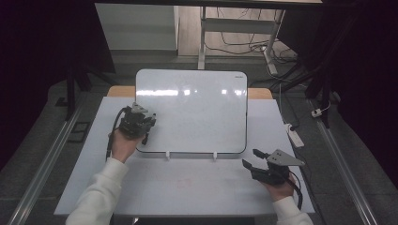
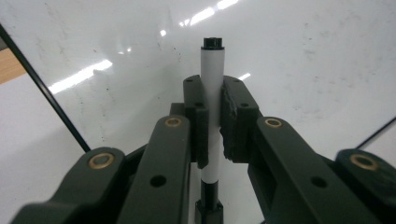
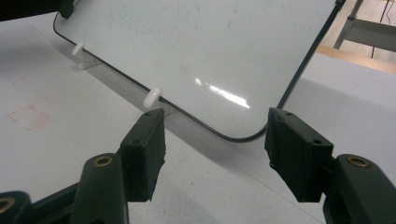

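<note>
White marker [image 2: 212, 93] clamped in left claw [image 1: 137, 123] at whiteboard [image 1: 197, 108]; right claw [image 1: 257, 165] gapes, low.

Left gripper [image 1: 141, 123] in my left hand [image 1: 123, 144], forearm angled up from bottom edge, jaws pressed onto a thin white marker [image 2: 212, 107] | right gripper [image 1: 253, 159] in my right hand [image 1: 281, 187], low at right, jaws spread wide, nothing between them

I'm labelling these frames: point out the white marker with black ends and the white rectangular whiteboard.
White marker with black ends [image 2: 212, 88], left gripper view, on its white barrel.
White rectangular whiteboard [image 1: 197, 112], high view, on its bare face.
</note>
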A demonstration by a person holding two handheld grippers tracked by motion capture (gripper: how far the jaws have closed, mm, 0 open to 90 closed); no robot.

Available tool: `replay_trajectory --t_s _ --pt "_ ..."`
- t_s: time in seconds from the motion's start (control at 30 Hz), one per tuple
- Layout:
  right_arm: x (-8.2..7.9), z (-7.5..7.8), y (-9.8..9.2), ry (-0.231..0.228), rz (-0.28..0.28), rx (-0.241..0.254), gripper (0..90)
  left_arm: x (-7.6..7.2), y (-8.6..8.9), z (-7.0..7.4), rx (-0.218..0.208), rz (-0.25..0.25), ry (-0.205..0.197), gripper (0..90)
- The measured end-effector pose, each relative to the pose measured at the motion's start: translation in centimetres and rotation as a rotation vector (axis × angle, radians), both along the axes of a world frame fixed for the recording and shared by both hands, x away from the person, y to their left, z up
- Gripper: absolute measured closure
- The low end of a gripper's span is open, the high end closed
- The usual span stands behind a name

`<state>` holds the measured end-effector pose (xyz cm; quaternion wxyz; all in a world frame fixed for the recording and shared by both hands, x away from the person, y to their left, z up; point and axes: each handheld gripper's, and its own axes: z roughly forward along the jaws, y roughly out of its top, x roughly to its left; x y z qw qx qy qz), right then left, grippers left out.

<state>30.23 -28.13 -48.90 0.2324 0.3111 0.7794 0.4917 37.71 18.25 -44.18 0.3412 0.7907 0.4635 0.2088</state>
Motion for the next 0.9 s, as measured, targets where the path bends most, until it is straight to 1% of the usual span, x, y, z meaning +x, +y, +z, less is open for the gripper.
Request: replay_trajectory --t_s 0.17,0.27,0.33,0.47,0.67,0.7,0.73,0.77,0.9 --pt "0.1 -0.1 0.1 0.003 0.003 -0.005 38.1 0.3 -0.3 -0.3 0.024 0.009 0.0 80.1" --pt "0.1 -0.2 0.2 0.007 0.006 -0.008 38.1 0.4 -0.4 -0.4 0.032 0.016 -0.009 79.6" --pt "0.1 -0.2 0.2 0.006 0.007 -0.009 38.1 0.4 -0.5 -0.5 0.046 0.016 -0.014 79.0" --pt "0.1 -0.2 0.2 0.007 0.005 -0.011 38.1 0.5 -0.5 -0.6 0.054 0.017 -0.019 78.4" --pt "0.1 -0.3 0.3 0.009 0.006 -0.017 38.0 0.5 -0.6 -0.9 0.052 0.019 -0.028 77.8" --pt "0.1 -0.3 0.3 0.008 0.005 -0.017 38.0 0.5 -0.6 -0.9 0.05 0.018 -0.031 76.7" --pt "0.1 -0.3 0.3 0.007 0.004 -0.016 37.9 0.4 -0.6 -0.9 0.053 0.021 -0.036 69.5" --pt "0.1 -0.3 0.3 0.007 0.004 -0.016 37.9 0.3 -0.6 -0.8 0.053 0.022 -0.042 69.5" --pt "0.1 -0.3 0.2 0.009 0.002 -0.017 37.7 -0.7 -0.1 -0.4 0.034 0.02 -0.086 55.7"
